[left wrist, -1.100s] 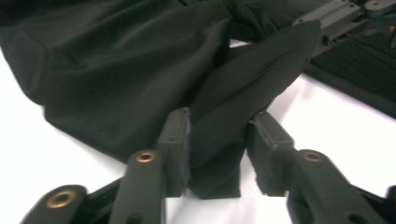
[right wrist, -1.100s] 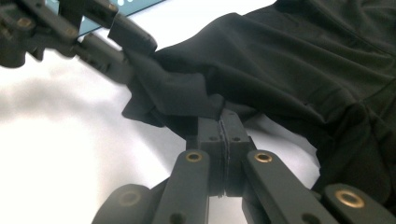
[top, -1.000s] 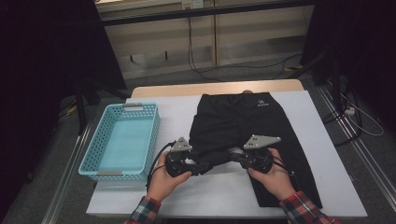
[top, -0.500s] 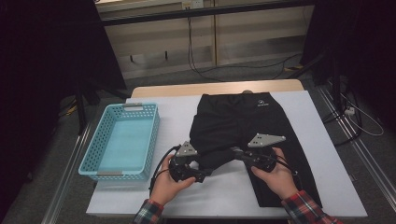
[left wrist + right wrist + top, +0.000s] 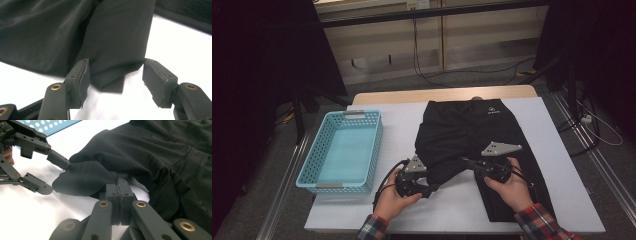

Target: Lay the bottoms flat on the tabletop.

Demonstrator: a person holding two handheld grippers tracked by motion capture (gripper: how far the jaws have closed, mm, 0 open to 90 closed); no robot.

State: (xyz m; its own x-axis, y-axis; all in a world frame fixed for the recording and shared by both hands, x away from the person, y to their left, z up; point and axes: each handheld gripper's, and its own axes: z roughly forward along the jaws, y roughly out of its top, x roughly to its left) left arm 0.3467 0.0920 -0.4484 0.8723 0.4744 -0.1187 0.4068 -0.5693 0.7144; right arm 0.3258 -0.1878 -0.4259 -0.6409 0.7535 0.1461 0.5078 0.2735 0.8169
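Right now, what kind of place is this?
Probably a lab or recording workspace, not a home: a white-topped table ringed by dark curtains, loose cables on the floor, black trousers and a light-blue plastic basket laid out.

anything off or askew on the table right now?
One thing: the black trousers are not lying flat. Their left leg end is pulled sideways and bunched, while the other leg runs straight toward the table's near edge. The right tongs are shut on that cloth; the left tongs stand open around the cuff. The blue basket sits square.
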